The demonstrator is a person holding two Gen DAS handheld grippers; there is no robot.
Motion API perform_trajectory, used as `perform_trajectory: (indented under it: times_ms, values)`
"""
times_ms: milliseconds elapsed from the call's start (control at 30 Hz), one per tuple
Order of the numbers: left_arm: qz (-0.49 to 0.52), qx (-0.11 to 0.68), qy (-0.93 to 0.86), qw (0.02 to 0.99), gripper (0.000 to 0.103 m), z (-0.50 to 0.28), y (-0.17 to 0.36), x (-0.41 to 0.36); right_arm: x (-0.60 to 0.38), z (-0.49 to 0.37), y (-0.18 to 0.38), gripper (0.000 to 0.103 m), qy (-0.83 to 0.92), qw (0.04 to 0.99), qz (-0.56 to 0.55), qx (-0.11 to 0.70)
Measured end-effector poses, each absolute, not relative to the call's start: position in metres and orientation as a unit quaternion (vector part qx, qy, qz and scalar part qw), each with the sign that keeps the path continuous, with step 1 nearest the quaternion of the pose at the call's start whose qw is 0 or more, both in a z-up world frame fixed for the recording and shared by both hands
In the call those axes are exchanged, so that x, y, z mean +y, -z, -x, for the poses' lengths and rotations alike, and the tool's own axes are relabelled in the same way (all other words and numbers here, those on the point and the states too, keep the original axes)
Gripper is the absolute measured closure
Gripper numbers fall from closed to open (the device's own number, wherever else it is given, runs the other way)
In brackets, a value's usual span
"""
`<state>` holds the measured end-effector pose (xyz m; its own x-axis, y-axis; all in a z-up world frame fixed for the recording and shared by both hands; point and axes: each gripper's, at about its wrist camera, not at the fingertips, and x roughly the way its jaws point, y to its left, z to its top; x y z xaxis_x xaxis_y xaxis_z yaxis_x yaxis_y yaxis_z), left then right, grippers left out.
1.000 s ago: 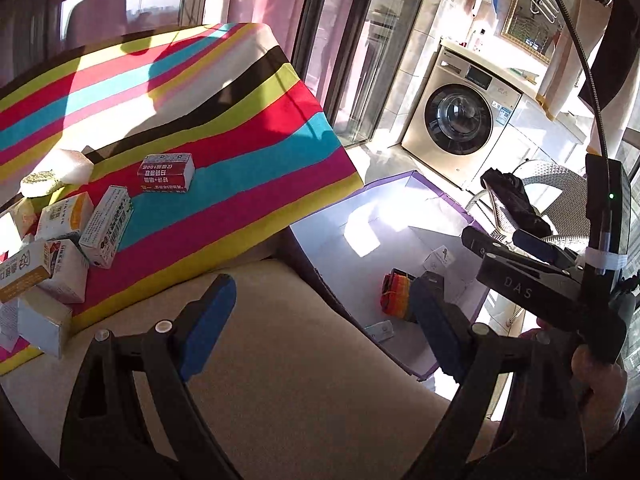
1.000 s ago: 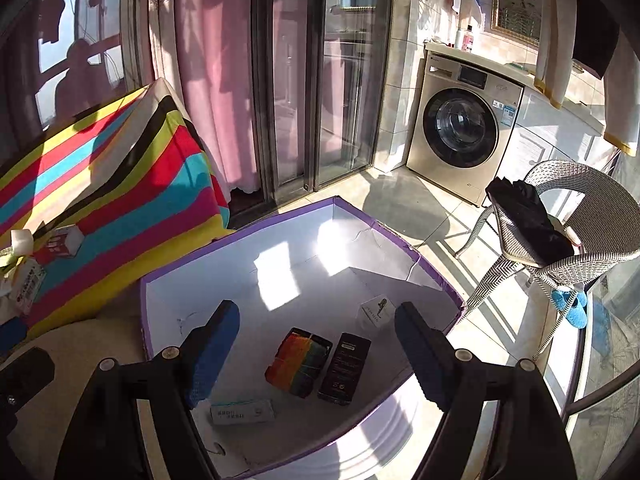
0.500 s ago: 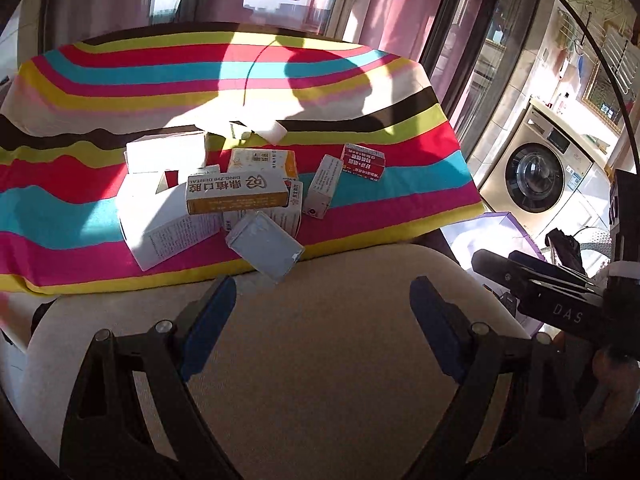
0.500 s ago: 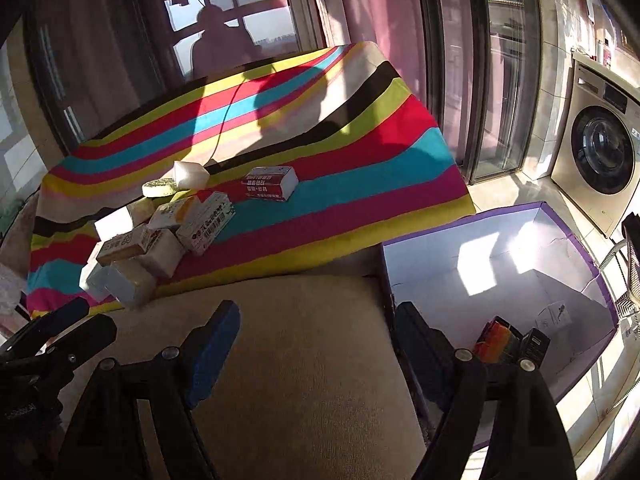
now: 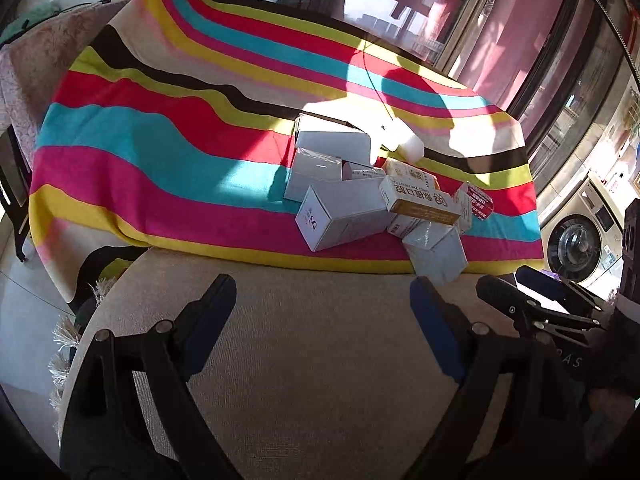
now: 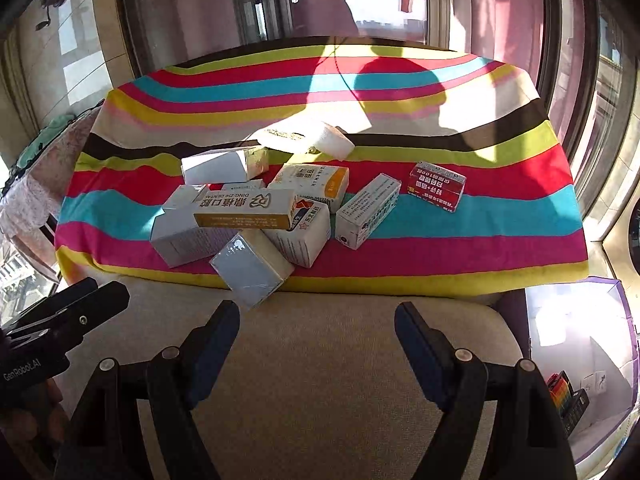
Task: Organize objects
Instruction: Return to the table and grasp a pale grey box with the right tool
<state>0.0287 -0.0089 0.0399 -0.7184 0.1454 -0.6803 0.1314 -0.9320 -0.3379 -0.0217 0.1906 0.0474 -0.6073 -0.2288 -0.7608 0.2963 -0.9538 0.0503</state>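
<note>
Several small cartons lie heaped on a striped cloth (image 6: pixel 500 216): a long yellow-and-white box (image 6: pixel 246 209) (image 5: pixel 420 200) on top, a plain white pack (image 6: pixel 252 266) at the near edge, a white-and-blue box (image 6: pixel 368 210) and a red box (image 6: pixel 437 186) lying apart to the right. My right gripper (image 6: pixel 318 338) hangs open over the beige surface (image 6: pixel 320 380), short of the heap, holding nothing. My left gripper (image 5: pixel 322 316) is open too, empty, left of the heap in its view. A big white carton (image 5: pixel 342 214) faces it.
A purple-edged open box (image 6: pixel 580 360) sits low at the right with a few items inside. A washing machine (image 5: pixel 576 240) stands beyond the cloth's right end. Windows and pink curtains back the cloth. A pink-covered chair (image 5: pixel 36 64) is at the left.
Both grippers have swung away from the purple-edged box toward the heap of cartons, rolling as they went. Their jaws kept the same width.
</note>
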Motion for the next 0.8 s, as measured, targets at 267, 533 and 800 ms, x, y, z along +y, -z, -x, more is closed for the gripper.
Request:
perform_trajectory:
  times_ms: [267, 533, 800]
  values:
    - [0.373, -0.211, -0.903, 0.002, 0.013, -0.033, -0.034, -0.026, 0.141, 0.04, -0.036, 0.023, 0.877, 0.17, -0.418, 0.165]
    - [0.373, -0.211, -0.904, 0.006, 0.013, -0.032, -0.035, -0.025, 0.13, 0.056, -0.022, 0.059, 0.863, 0.175, -0.436, 0.184]
    - [0.377, -0.206, -0.903, 0.012, 0.012, -0.021, -0.039, -0.013, 0.151, 0.044, -0.034, 0.063, 0.884, 0.175, -0.411, 0.139]
